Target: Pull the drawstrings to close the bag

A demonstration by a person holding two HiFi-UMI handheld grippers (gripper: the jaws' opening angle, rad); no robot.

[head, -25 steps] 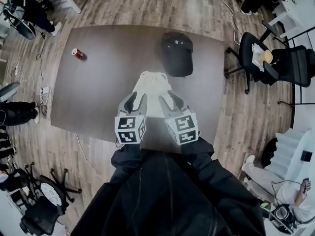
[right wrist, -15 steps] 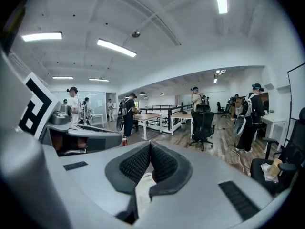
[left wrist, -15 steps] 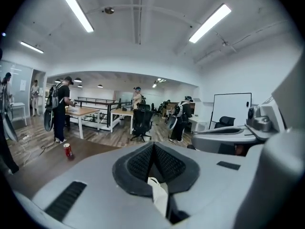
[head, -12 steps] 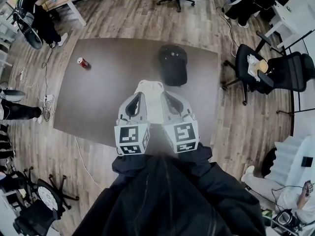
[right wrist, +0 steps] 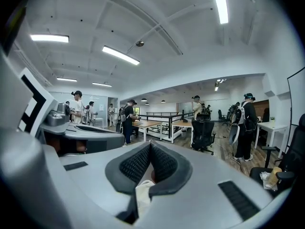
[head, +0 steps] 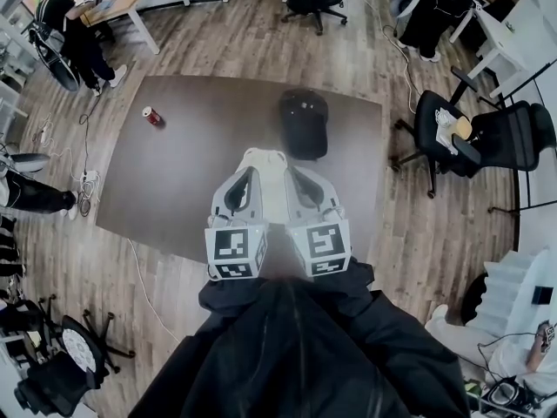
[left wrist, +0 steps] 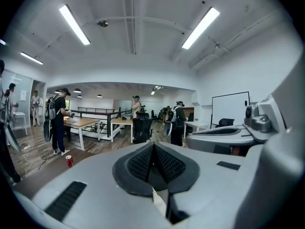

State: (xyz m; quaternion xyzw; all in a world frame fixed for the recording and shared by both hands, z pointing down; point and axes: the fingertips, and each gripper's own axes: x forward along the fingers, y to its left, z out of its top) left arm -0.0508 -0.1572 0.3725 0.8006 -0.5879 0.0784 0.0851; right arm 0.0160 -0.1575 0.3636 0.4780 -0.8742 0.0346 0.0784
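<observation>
The white drawstring bag (head: pixel 264 181) shows between my two grippers, over the near part of the dark table (head: pixel 183 181). My left gripper (head: pixel 246 172) is shut at the bag's left side. In the left gripper view, the left gripper (left wrist: pixel 153 159) has its pads together and a thin white drawstring (left wrist: pixel 159 202) hangs from under them. My right gripper (head: pixel 291 172) is shut at the bag's right side. The right gripper view shows the right gripper (right wrist: pixel 150 161) pinching a bunched white drawstring end (right wrist: pixel 143 194). Both grippers point level, out into the room. The bag's lower part is hidden behind them.
A black backpack (head: pixel 304 123) lies on the table beyond the bag. A red can (head: pixel 153 116) stands near the far left corner. Black office chairs (head: pixel 444 133) stand to the right of the table. Several people stand at desks further off.
Both grippers have shut on the bag's top and drawn closer together. The bag now looks narrower between them, and the table sits lower in the head view.
</observation>
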